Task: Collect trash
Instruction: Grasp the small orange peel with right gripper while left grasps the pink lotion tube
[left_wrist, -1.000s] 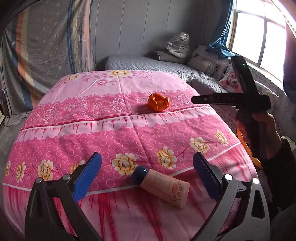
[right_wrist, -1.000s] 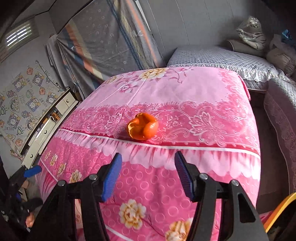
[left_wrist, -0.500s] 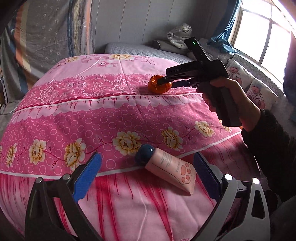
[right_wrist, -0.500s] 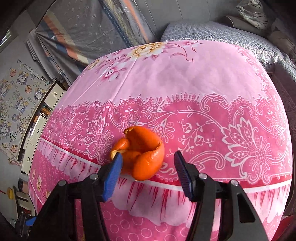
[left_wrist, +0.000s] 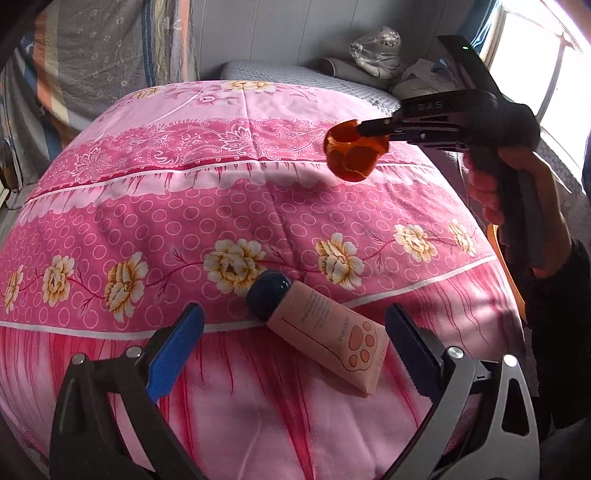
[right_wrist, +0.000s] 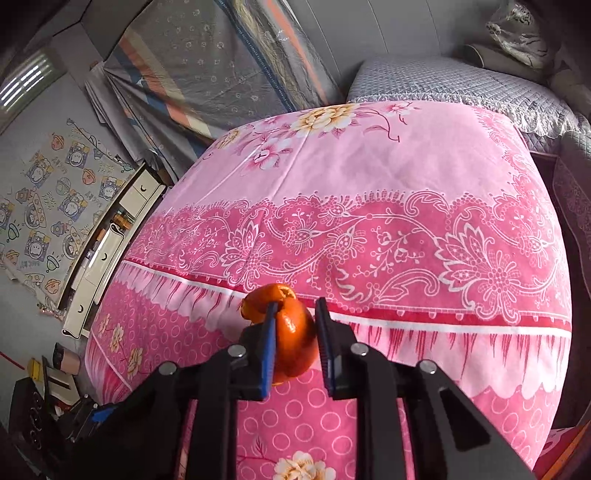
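Orange peel pinched and off the bed
Right tool (right_wrist: 295, 332) clamps the orange peel (right_wrist: 293, 338) above the pink quilt (left_wrist: 258, 206); left tool (left_wrist: 293, 349) spread wide around the cream tube (left_wrist: 325, 332).

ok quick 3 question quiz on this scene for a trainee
1. True or false: the right tool is shut on the orange peel.
2. Which item lies between the open left tool's fingers? A) the peel B) a pink tube C) a cup
3. Fill in: the peel is held ____ the pink quilt, not resting on it.

Key: 1 true; 2 B; 3 above
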